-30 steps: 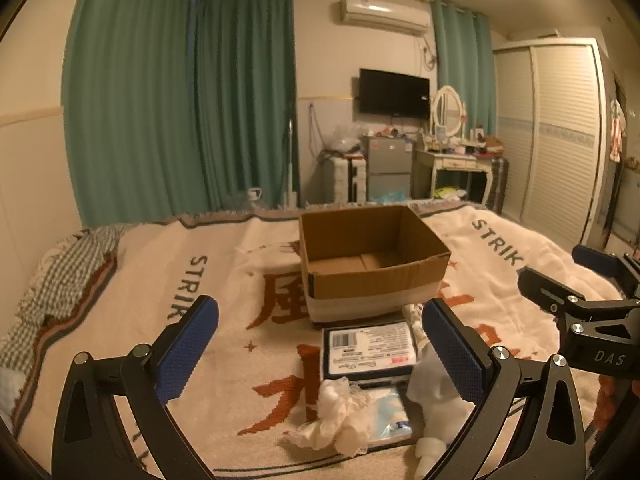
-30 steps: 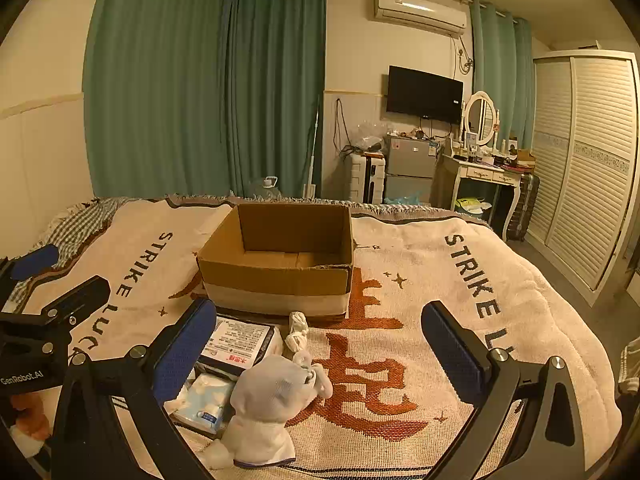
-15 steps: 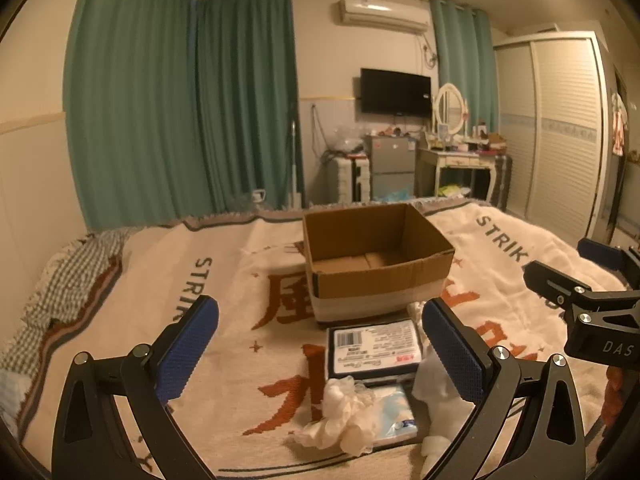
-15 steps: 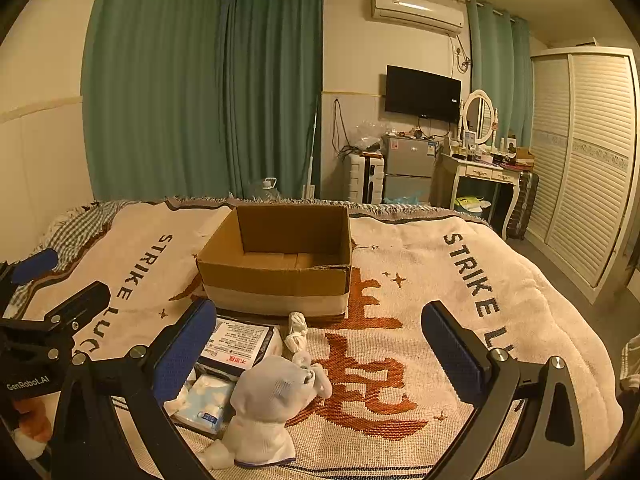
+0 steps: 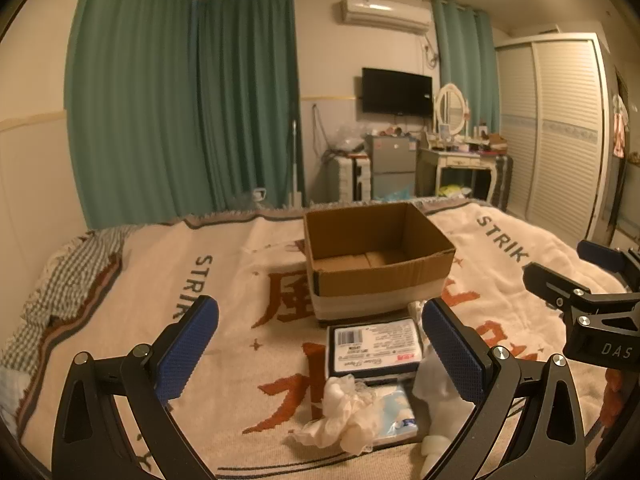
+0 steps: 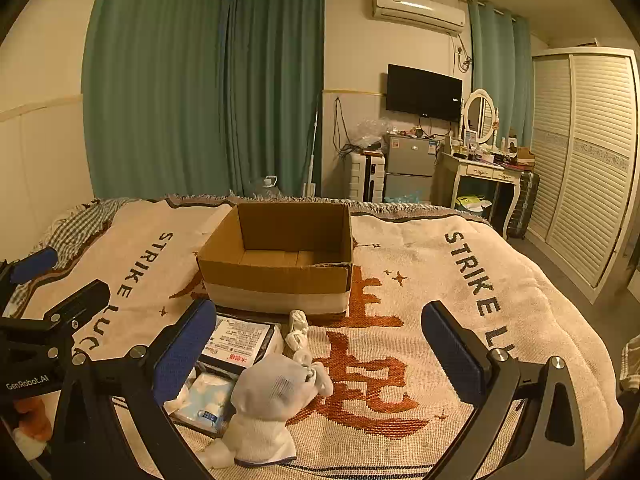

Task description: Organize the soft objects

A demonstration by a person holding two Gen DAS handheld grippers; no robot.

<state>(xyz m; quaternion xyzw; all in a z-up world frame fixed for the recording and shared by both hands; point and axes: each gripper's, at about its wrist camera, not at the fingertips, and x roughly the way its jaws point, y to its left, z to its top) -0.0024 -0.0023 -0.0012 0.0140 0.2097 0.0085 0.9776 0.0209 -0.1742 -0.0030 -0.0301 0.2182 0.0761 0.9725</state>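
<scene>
Hovering spread and empty, left tongs (image 5: pixel 320 340); right tongs (image 6: pixel 319 340) likewise; cardboard box (image 6: pixel 280 264) beyond.

Package label print (image 5: pixel 374 346) too small

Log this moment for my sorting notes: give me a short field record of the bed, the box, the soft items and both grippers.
surface: bed blanket with lettering
box: cardboard box, open, looks empty
soft items: white sock bundle, crumpled white cloth, small rolled white cloth
packs: black-edged tissue pack, blue wipes pack
position: all in front of the box, none inside
left gripper: open, empty
right gripper: open, empty
</scene>
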